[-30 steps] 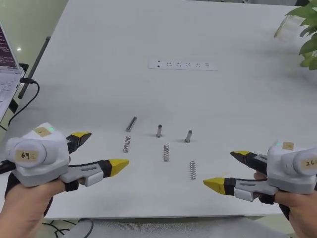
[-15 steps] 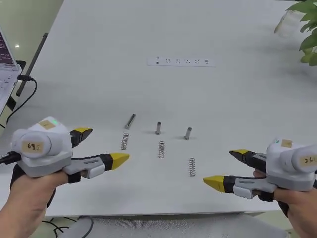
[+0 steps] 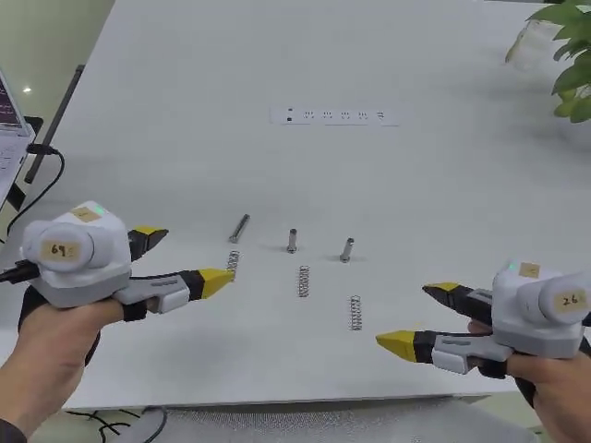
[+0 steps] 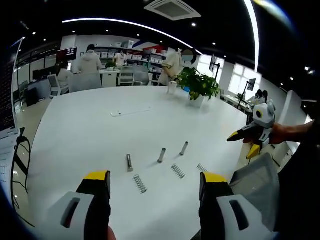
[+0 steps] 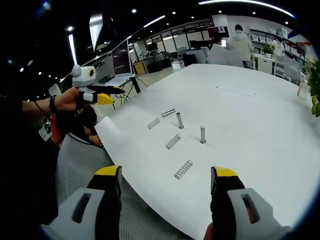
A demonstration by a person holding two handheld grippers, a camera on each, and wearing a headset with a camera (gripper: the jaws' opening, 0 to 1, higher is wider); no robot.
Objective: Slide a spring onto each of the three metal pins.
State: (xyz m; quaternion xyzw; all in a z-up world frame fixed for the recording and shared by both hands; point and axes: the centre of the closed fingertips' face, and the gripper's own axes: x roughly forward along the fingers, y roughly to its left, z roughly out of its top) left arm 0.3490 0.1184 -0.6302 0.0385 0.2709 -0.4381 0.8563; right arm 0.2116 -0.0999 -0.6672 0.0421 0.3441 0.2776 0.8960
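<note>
Three metal pins sit mid-table: the left pin [image 3: 239,228] lies flat, the middle pin [image 3: 292,241] and right pin [image 3: 347,249] stand upright. Just in front of each lies a spring: left spring [image 3: 232,264], middle spring [image 3: 304,281], right spring [image 3: 355,312]. My left gripper [image 3: 187,257] is open and empty, its near tip close beside the left spring. My right gripper [image 3: 416,315] is open and empty, right of the right spring. The left gripper view shows the pins [image 4: 162,155] and springs [image 4: 178,171] ahead of its jaws; the right gripper view shows the springs [image 5: 173,141] and pins [image 5: 180,120].
A white power strip [image 3: 334,116] lies flat farther back on the white table [image 3: 416,185]. A green plant [image 3: 568,55] stands at the far right corner. A laptop [image 3: 7,138] and a black cable [image 3: 37,175] are off the left edge. People sit in the background.
My left gripper has moved forward, bringing its tip close to the left spring. The right gripper has hardly moved. Pins and springs lie as before.
</note>
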